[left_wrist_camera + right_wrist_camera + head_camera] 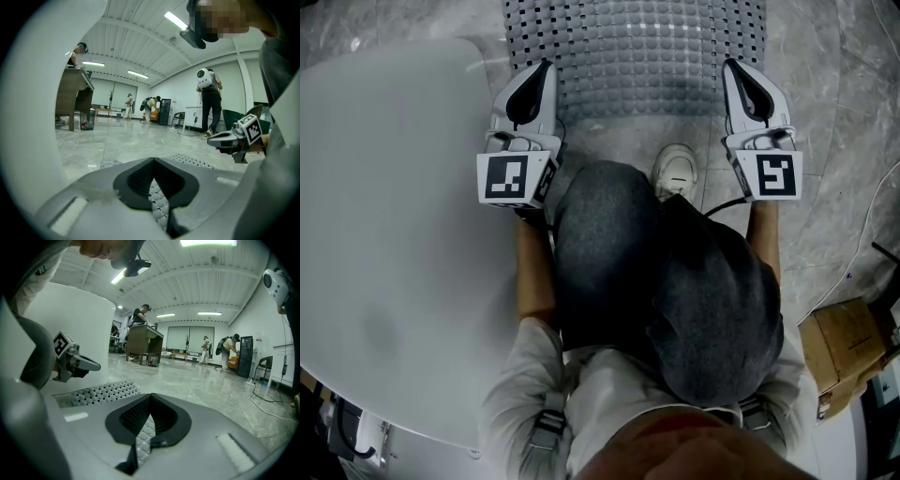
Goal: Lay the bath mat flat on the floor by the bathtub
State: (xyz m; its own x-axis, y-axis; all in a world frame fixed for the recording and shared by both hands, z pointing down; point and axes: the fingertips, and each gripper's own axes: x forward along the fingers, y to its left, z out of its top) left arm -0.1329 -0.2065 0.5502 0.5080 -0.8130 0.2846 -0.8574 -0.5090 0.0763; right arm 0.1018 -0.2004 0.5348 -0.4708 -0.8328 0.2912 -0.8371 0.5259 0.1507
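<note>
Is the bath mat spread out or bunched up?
Spread, not yet released: the bath mat stretches open across the floor, its near corners pinched by the left gripper and right gripper.

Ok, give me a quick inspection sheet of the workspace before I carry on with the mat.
Surface: glossy grey marbled floor.
Job's things: grey studded bath mat stretched out ahead on the floor, beside the white bathtub.
Clutter: cardboard box at the person's right; white shoe by the mat's near edge.
Grippers: left gripper and right gripper both shut, fingers pinching the mat's near edge, one toward each side.
Cables: thin white cable on the floor at right; black lead behind the right gripper.
Surroundings: open hall; other people and a desk far off.
</note>
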